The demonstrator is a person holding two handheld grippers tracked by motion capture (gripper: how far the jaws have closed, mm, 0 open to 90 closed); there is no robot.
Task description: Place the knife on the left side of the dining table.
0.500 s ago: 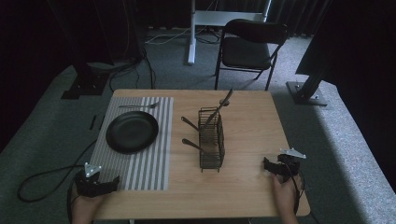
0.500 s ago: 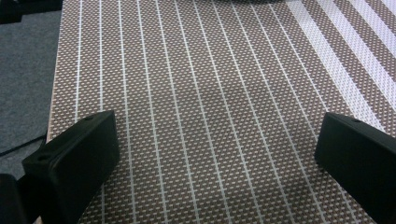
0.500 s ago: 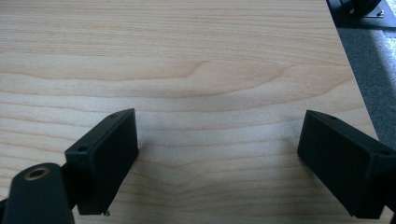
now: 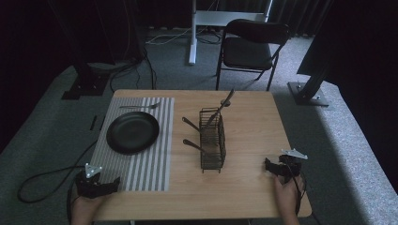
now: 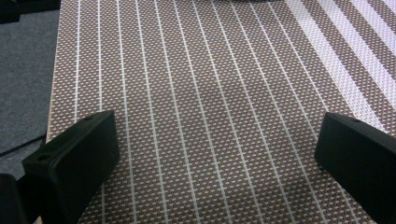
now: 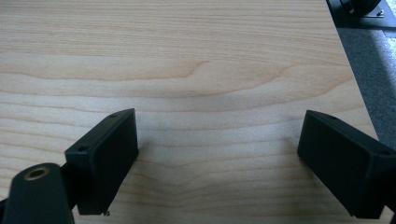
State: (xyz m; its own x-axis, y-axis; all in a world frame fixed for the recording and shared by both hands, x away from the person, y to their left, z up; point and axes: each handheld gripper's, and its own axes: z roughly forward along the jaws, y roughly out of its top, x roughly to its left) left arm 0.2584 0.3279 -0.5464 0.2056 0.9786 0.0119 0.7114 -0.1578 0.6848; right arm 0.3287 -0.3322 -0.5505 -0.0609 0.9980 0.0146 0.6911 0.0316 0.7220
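The left claw (image 4: 109, 184) sits at the near left corner of the desk (image 4: 253, 122), held by a hand (image 4: 87, 208) that comes in from the bottom edge. It lies over the near end of the striped mat (image 4: 141, 173). In the left gripper view its jaws stand wide apart above the mat's weave, with nothing between them. The right claw (image 4: 271, 166) rests near the desk's near right corner, held by the other hand (image 4: 286, 197). In the right gripper view its jaws are also spread wide over bare wood, gripping nothing, with the desk's edge and grey floor at the far right. Both claws are well apart from the other things on the desk. A black plate (image 4: 133, 132) lies on the mat, farther in from the left claw. A fork (image 4: 139, 107) lies across the mat's far end, just beyond the plate. Near the middle of the desk stands a wire rack (image 4: 212, 139), upright, between the two claws but farther from the person. Dark-handled utensils (image 4: 219, 110) stick out of it, one tilted up toward the far side and two poking out to the left. Beyond the desk stands a folding chair (image 4: 248, 47) on the grey floor.
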